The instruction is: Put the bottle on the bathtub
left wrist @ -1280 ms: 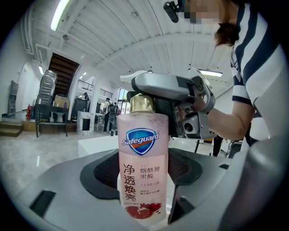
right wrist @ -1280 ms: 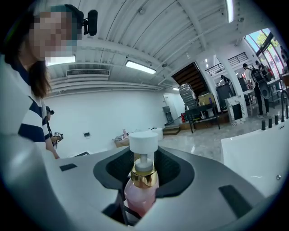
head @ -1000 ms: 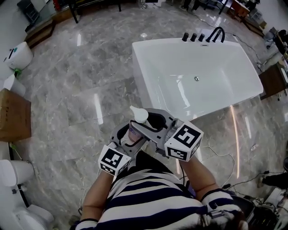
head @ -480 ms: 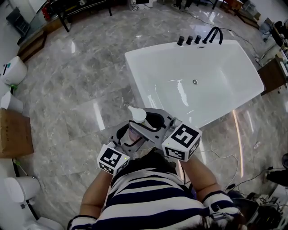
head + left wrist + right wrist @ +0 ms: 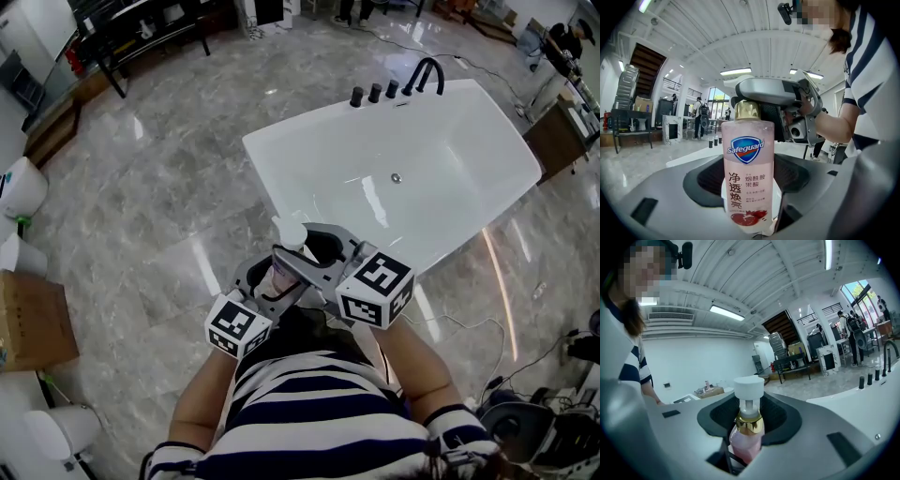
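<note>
A pink Safeguard bottle (image 5: pixel 289 232) with a white pump top and gold collar stands upright in front of the person's chest. My left gripper (image 5: pixel 273 277) is shut on its lower body (image 5: pixel 748 168). From the other side, my right gripper (image 5: pixel 317 255) is shut on it just under the gold collar (image 5: pixel 746 437). The white bathtub (image 5: pixel 281 178) lies ahead and to the right. Its near corner is a short way beyond the bottle. The bottle's base is hidden by the jaws.
Black faucet (image 5: pixel 427 75) and three black knobs (image 5: pixel 373 94) sit on the tub's far rim. A cardboard box (image 5: pixel 33 319) and white fixtures (image 5: pixel 19 187) are at the left. Cables (image 5: pixel 525 356) trail on the marble floor at the right. A black bench (image 5: pixel 141 23) stands far left.
Both grippers have carried the bottle toward the tub together. The tub's near corner has drawn closer to the bottle. The hold on the bottle looks the same.
</note>
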The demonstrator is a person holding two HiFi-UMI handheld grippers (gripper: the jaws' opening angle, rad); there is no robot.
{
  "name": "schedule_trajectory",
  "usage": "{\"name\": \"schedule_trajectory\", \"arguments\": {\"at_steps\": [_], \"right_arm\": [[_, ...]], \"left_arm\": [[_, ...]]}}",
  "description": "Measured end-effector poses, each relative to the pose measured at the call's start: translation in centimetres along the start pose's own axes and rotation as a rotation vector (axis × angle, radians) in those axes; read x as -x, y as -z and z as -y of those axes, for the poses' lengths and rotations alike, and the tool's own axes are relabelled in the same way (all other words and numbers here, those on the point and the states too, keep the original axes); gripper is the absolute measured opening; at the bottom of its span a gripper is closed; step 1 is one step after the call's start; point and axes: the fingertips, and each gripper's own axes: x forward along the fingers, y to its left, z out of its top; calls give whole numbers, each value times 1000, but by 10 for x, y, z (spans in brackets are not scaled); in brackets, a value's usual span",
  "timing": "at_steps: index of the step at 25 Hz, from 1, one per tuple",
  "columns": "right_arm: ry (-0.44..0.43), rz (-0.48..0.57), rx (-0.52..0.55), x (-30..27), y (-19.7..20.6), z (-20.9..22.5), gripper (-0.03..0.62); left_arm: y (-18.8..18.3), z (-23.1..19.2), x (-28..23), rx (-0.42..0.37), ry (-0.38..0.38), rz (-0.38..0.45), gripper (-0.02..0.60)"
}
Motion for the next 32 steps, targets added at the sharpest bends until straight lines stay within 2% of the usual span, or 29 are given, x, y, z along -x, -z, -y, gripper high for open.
{"name": "schedule_trajectory", "arguments": {"at_steps": [9, 15, 21, 32], "right_arm": [[104, 10, -27, -37, -19, 75, 152], [196, 3, 4, -71, -33, 129, 150], [248, 21, -62, -107, -54, 190, 150], [318, 23, -123, -160, -69, 267, 150]], "left_arm": [[-11, -64, -50, -9, 103, -15, 319], [-19, -117, -87, -23, 181, -33, 319], [-33, -178, -119, -32, 244, -59, 319], [-37, -259, -160, -45, 318, -99, 319]]}}
